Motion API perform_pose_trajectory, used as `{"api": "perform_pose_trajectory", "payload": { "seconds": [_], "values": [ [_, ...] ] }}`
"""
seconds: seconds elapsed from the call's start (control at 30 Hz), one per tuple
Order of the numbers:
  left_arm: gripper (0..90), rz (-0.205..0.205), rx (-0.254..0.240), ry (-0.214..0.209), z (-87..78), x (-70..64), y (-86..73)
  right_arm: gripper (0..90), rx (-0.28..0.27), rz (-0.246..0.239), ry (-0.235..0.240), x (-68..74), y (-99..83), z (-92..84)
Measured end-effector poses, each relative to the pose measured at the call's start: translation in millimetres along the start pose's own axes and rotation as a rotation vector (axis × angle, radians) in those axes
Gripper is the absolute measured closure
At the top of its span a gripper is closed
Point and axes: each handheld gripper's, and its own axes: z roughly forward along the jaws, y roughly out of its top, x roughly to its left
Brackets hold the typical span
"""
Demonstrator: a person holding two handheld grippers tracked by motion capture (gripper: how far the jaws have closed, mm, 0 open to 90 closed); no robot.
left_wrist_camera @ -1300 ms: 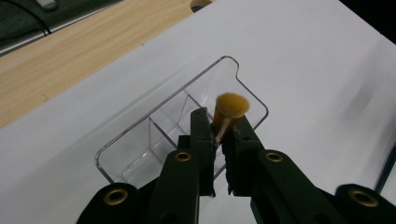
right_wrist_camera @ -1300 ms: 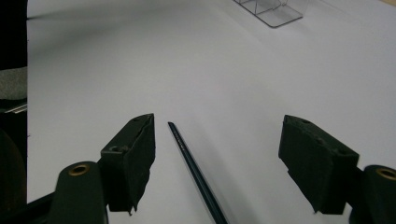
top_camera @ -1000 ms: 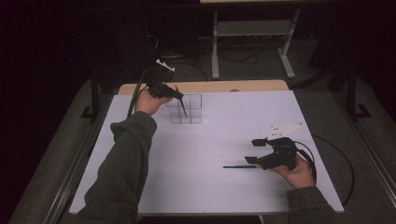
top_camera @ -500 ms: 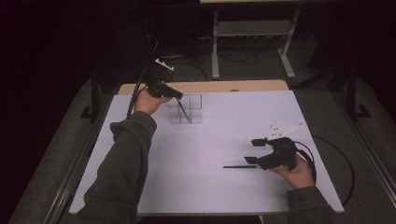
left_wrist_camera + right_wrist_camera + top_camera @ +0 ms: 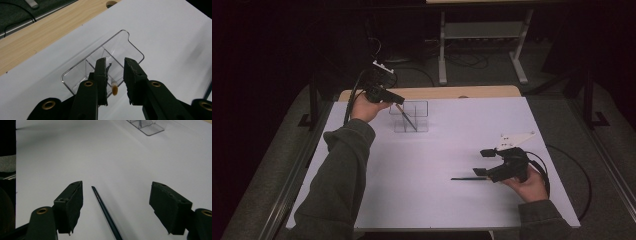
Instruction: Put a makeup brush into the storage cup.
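While the white worktop (image 5: 447, 150) took up most of the scene, the action was up at its far left, where a clear divided organizer (image 5: 411, 116) sat. Left tongs (image 5: 114, 72) hung right over it and had just been opening, jaws apart a little, with a pencil (image 5: 114, 86) standing loose between them, eraser end up, tip down in a compartment; which one, I couldn't tell. Looked to me like the drop-off step, basically done. Right tongs (image 5: 116, 202) were spread wide, pinching nothing, hovering low over a dark pencil (image 5: 106, 213) lying flat on the near right of the worktop. Next move, I'd guess: lift the left clear without snagging the pencil, then close the right on the dark one.
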Motion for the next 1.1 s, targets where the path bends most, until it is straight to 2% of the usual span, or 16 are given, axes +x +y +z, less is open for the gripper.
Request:
{"api": "perform_pose_trajectory", "payload": {
  "seconds": [0.2,0.23,0.27,0.4,0.57,0.63,0.7,0.83,0.9,0.93,1.1],
  "values": [
    [71.8,0.000,-0.027,-0.008,-10.3,-2.0,-1.9,26.1,-0.003,-0.004,-0.003,0.8,1.1,-1.1],
    [71.3,-0.017,-0.044,-0.013,-10.4,-3.8,-2.6,26.0,-0.004,0.001,-0.003,0.7,0.9,-1.1],
    [71.2,0.001,-0.028,-0.014,-12.3,-3.2,-3.1,26.0,-0.003,0.001,-0.002,0.4,0.7,-1.1],
    [70.5,-0.004,-0.044,-0.014,-16.3,-6.3,-5.1,26.0,0.001,0.004,-0.002,0.7,1.0,-0.7],
    [69.6,0.012,-0.046,-0.013,-24.0,-7.4,-6.5,25.9,0.003,-0.001,-0.003,0.6,1.0,0.1],
    [69.3,-0.002,-0.059,-0.013,-26.0,-8.8,-7.4,25.9,0.002,-0.001,-0.002,0.5,1.1,0.1],
    [69.2,0.015,-0.047,-0.014,-28.8,-8.3,-8.3,25.9,0.002,-0.002,-0.002,0.6,1.1,0.6],
    [68.7,-0.001,-0.067,-0.015,-30.9,-9.5,-10.5,25.8,0.008,0.003,-0.001,0.9,1.3,1.8],
    [68.5,-0.001,-0.071,-0.016,-32.1,-9.4,-11.3,25.7,0.011,-0.002,-0.001,0.9,1.4,2.5],
    [68.3,0.015,-0.058,-0.013,-33.5,-8.2,-11.6,25.6,0.013,0.000,-0.002,1.1,1.4,2.6],
    [67.8,0.009,-0.079,-0.018,-35.0,-10.4,-11.9,25.2,0.013,0.000,-0.003,0.5,1.0,2.2]
  ]
}}
